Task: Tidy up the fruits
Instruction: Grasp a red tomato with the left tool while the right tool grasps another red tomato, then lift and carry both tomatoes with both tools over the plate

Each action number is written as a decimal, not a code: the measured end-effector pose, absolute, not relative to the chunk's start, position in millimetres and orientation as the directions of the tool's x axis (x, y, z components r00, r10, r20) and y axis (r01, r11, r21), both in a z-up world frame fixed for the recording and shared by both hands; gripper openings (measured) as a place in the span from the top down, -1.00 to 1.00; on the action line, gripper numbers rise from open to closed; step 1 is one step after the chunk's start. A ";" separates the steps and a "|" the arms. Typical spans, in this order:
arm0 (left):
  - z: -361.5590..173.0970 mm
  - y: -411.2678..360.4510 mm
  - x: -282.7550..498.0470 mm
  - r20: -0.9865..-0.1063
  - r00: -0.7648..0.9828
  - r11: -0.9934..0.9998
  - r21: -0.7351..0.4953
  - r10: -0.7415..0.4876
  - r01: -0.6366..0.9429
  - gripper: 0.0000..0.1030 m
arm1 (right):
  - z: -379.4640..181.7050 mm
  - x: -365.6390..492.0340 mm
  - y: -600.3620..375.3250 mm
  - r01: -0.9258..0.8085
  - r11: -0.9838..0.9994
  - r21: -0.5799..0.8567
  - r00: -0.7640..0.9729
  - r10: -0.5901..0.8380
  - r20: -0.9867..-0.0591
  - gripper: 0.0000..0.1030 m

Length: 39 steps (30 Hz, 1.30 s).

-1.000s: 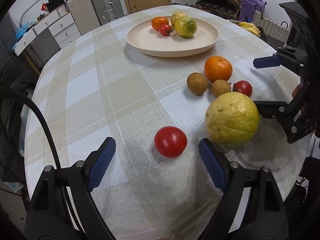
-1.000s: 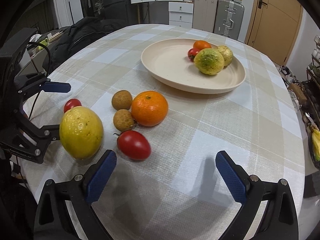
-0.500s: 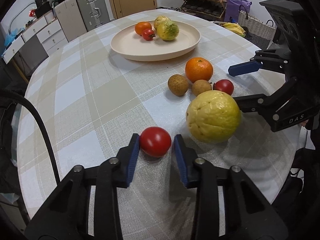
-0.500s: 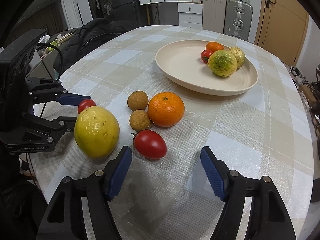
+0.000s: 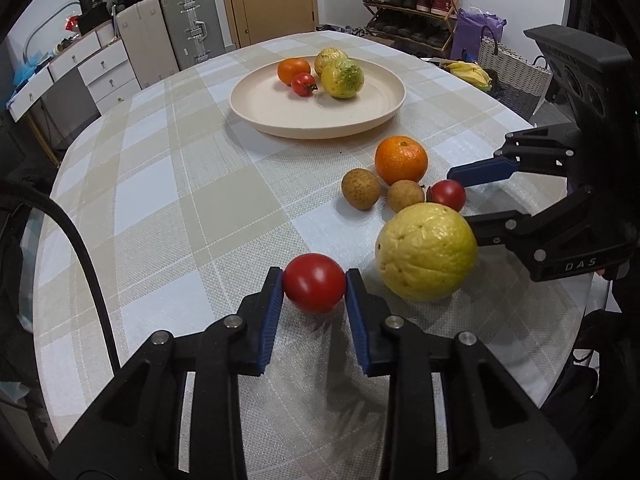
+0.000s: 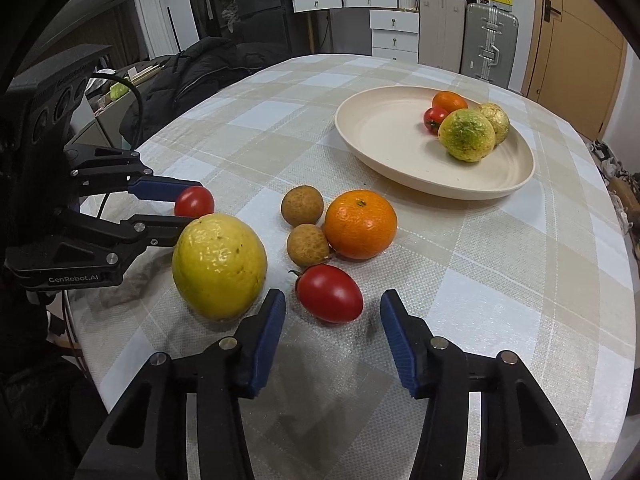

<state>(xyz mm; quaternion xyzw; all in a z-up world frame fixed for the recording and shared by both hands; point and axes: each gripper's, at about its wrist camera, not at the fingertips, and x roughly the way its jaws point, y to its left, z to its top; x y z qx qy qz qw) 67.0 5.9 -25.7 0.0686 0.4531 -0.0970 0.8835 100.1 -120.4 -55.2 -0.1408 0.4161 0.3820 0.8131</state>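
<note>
My left gripper is shut on a small red tomato near the table's front edge; it also shows in the right wrist view. My right gripper is open, its pads either side of a second red tomato without touching it. Beside it lie a large yellow citrus, an orange and two brown longans. A cream plate farther back holds an orange, a small tomato and two yellow-green fruits.
The checked tablecloth covers a round table. Drawers and suitcases stand beyond the far edge, a shoe rack and bags to the right. A dark coat on a chair sits at the table's left side.
My left gripper closed onto the small tomato and has it clamped between the pads. My right gripper moved in toward the second tomato and narrowed around it.
</note>
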 end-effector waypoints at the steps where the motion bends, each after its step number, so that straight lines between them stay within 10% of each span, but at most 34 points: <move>1: -25.2 6.2 66.9 -0.812 0.573 0.972 0.033 -0.109 0.233 0.45 | -55.2 99.9 -119.7 -0.737 0.670 0.088 0.364 0.504 -0.783 -0.01; 10: -24.4 6.1 66.7 -0.807 0.580 0.973 0.032 -0.110 0.229 0.45 | -54.9 100.7 -118.6 -0.729 0.679 0.085 0.377 0.502 -0.778 0.35; 39: 1.5 16.7 62.2 -0.718 0.687 0.990 -0.016 -0.110 0.142 0.45 | -18.8 108.0 -150.2 -0.683 0.717 0.142 0.475 0.583 -0.659 0.36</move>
